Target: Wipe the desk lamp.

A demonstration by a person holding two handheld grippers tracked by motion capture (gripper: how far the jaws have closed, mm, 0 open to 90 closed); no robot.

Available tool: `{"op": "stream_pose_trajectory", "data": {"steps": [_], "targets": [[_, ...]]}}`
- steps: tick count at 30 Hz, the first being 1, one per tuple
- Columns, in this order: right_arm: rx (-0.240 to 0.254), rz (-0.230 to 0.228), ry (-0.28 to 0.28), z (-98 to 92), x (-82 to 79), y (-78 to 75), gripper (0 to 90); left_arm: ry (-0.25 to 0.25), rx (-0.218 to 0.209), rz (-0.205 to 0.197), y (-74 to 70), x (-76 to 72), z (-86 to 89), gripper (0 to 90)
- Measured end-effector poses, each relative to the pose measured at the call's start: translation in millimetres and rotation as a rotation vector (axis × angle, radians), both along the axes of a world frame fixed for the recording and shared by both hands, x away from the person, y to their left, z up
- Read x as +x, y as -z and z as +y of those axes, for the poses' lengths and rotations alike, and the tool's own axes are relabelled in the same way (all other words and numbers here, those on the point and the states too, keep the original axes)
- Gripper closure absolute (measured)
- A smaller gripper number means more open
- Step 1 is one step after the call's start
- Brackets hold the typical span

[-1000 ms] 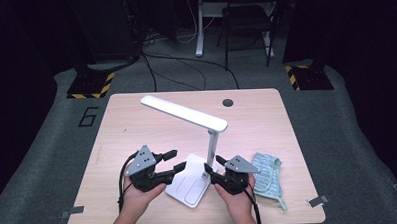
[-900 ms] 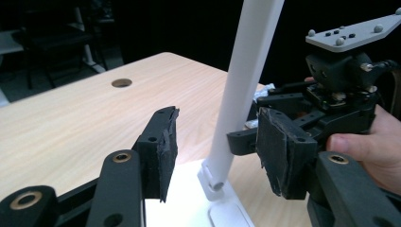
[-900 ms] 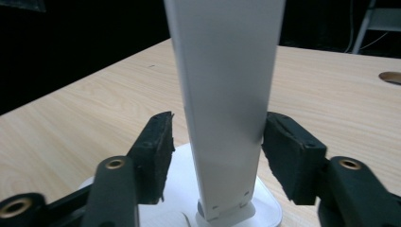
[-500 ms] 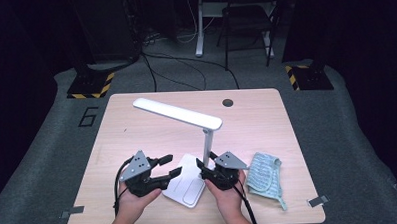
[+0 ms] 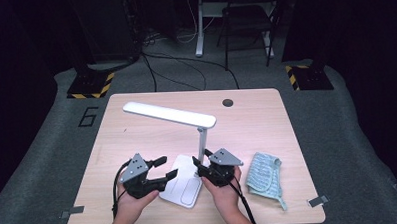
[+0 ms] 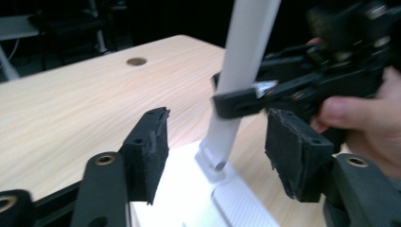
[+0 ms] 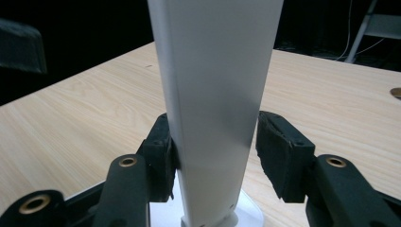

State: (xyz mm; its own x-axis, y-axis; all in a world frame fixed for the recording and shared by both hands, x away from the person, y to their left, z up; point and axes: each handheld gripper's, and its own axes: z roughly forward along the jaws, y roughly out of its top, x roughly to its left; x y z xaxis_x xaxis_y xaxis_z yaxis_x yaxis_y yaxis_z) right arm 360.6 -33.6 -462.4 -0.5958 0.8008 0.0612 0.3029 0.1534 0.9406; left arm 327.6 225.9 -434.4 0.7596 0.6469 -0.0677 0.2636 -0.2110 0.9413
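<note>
A white desk lamp stands on the table with its flat base [image 5: 181, 185] near the front edge. Its stem [image 5: 202, 142] is upright and its long head [image 5: 169, 114] reaches left. My right gripper [image 5: 201, 161] straddles the stem [image 7: 217, 71] low down. Its jaws have just been closing: one pad touches the stem, the other stands a sliver off. My left gripper [image 5: 169, 166] hovers over the base's left part [image 6: 184, 189]. Its jaws have just been opening and nothing is between the pads [image 6: 151, 146]. The right gripper [image 6: 283, 90] shows beyond them.
A light blue-green cloth [image 5: 264, 177] lies crumpled at the front right of the wooden table [image 5: 257, 120]. A round cable hole [image 5: 228, 102] sits near the far edge. Beyond the table are floor cables, a chair and black-and-yellow taped blocks.
The lamp's head has swung to the left and the base shifted slightly. The left gripper sank and its jaws spread wider. The right gripper moved in around the stem.
</note>
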Motion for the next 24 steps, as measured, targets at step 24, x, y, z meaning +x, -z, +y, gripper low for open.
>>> {"op": "stream_pose_trajectory", "data": {"steps": [24], "targets": [[0.027, 0.012, -0.237, -22.3, 24.7, -0.3, 50.5, -0.003, 0.076, 0.105, 57.6, -4.4, -14.2, 33.5]]}}
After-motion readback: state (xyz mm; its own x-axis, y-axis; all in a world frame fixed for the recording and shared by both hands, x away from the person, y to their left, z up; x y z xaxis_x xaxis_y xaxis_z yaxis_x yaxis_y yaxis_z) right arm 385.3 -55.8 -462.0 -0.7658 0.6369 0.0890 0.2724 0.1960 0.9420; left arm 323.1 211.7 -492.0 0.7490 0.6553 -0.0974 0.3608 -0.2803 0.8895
